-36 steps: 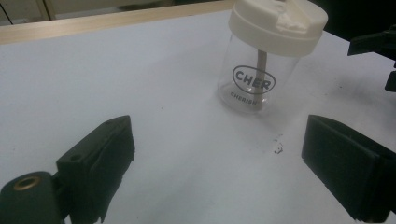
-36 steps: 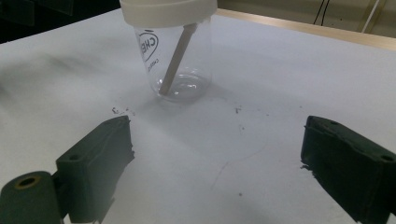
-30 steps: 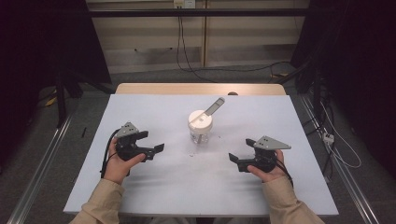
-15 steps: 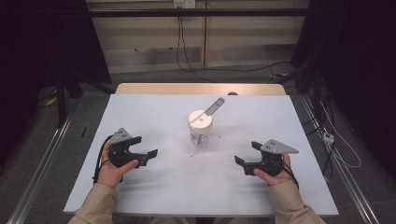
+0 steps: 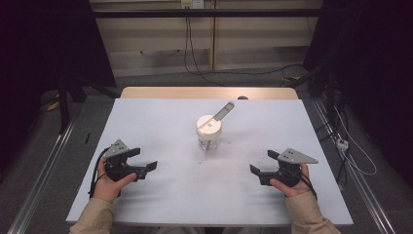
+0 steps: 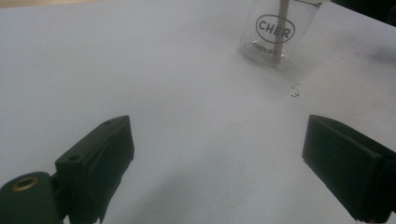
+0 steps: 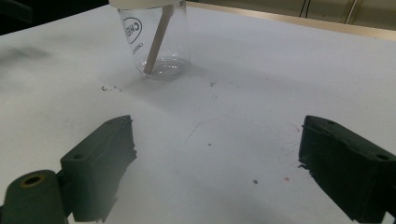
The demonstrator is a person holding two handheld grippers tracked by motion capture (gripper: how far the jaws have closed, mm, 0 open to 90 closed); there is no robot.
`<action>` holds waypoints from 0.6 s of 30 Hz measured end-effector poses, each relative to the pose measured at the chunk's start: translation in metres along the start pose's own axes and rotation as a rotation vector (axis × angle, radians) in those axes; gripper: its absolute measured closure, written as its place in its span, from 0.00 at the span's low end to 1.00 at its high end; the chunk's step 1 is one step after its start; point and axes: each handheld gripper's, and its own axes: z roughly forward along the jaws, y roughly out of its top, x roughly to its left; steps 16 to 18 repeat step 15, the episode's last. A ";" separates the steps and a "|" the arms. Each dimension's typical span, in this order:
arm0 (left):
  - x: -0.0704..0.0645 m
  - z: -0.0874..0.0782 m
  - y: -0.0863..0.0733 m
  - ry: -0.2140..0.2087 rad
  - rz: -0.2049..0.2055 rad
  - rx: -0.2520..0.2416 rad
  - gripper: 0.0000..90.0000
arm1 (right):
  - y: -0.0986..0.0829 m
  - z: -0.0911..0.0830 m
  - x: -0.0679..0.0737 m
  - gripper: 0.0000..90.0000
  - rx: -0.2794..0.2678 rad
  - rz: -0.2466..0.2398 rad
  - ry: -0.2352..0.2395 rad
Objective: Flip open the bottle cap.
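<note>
Clear plastic cup (image 5: 209,139) with white lid and flat wooden stick through it, standing mid white surface (image 5: 165,195). Near edge: left hand-held gripper (image 5: 146,168) and right hand-held gripper (image 5: 257,171), both jaws apart, empty, well apart from cup. Cup probably light, slick, tips easily; grip low on wall, not stick.
</note>
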 end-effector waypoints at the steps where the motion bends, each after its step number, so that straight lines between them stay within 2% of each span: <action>1: 0.000 -0.001 -0.001 0.002 0.002 -0.001 0.10 | 0.000 -0.001 0.000 0.12 0.001 0.000 -0.001; 18: 0.000 -0.004 -0.005 0.011 0.001 0.001 0.10 | -0.002 -0.001 -0.001 0.12 0.011 -0.003 0.000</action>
